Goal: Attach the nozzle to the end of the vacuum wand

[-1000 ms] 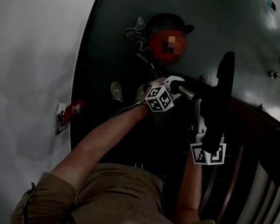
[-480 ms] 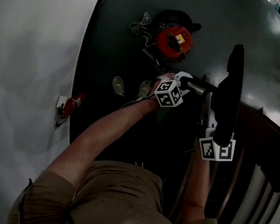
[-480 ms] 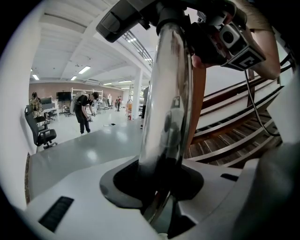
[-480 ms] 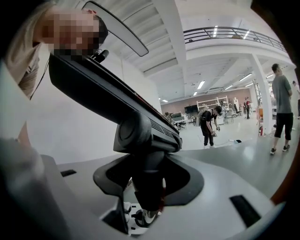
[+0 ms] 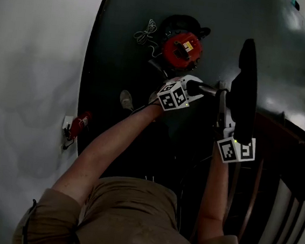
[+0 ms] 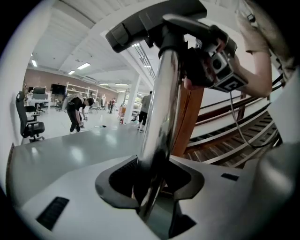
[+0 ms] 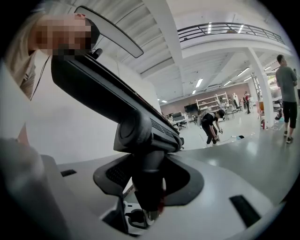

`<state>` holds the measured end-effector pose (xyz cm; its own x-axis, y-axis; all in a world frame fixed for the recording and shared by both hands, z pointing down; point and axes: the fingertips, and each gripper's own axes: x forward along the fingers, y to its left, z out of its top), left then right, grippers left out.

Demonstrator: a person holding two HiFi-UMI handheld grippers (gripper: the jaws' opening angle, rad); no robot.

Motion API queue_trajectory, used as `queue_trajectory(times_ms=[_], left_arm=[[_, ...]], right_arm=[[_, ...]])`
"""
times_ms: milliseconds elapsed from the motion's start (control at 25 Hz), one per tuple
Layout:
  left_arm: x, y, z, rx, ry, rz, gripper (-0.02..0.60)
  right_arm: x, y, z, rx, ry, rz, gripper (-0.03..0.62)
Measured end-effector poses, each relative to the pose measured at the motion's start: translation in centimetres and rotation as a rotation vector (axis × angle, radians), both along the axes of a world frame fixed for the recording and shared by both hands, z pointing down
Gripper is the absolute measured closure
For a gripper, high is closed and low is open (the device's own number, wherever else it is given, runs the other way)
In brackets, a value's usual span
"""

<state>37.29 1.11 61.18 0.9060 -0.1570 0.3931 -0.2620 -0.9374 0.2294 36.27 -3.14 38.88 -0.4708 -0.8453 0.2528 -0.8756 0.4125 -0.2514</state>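
Nearest: left tongs (image 6: 157, 185), clamped tight on the wand (image 6: 161, 108), a chrome tube held in the air with its far end running into the nozzle's neck. Right tongs (image 7: 147, 187), clamped on that black neck just under the nozzle (image 7: 103, 89), a long flat floor head carried above the dark floor (image 5: 116, 158) and set crosswise to the wand. Step in hand, as I judge it: mating the neck to the wand's end. The two parts meet, but I cannot tell whether the joint is fully home. The next move likely calls for a straight push of one part onto the other along the tube's line, with both grips firm and the neck kept true so it does not cock. Beyond, on the floor: red vacuum (image 5: 182, 49), just past the left tongs, with a white cable (image 5: 145, 32) bunched beside it near the floor's left edge. Left edge: white wall (image 5: 32, 79) bearing a small red fitting (image 5: 76, 124). Right edge: wooden post (image 6: 192, 117) and railing (image 5: 289, 214), near the nozzle; room looks tight on that side, with open floor ahead. Farthest: people (image 7: 211, 122) in the hall, well apart.
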Motion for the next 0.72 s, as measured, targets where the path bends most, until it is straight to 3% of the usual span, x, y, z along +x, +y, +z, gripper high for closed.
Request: queue_trajectory(times_ms=[80,240,320,440,600,720], left_arm=[[-1.2,0.1,-0.6,-0.027,0.023,0.023,0.422],[-2.7,-1.5,-0.4,0.010,-0.091,0.022,0.423],[-2.8,-1.8,0.1,-0.007,-0.144,0.032,0.423],[-2.4,-1.1,0.4,-0.050,-0.153,0.063,0.419],[-1.5,-1.5,-0.1,-0.048,-0.137,0.049,0.419],[-1.4,-0.6,-0.3,-0.050,-0.157,0.046,0.420]], right_arm=[[-0.6,-0.5,0.3,-0.034,-0.039,-0.023,0.403],[-1.4,-3.0,2.3,-0.127,-0.119,-0.038,0.402],[-1.9,-3.1,2.5,-0.059,-0.059,-0.020,0.402],[-1.4,-1.6,2.1,0.049,-0.012,0.029,0.402],[0.0,-1.7,1.9,0.095,0.022,0.137,0.404],[0.0,-1.0,1.6,0.107,0.018,0.132,0.404]])
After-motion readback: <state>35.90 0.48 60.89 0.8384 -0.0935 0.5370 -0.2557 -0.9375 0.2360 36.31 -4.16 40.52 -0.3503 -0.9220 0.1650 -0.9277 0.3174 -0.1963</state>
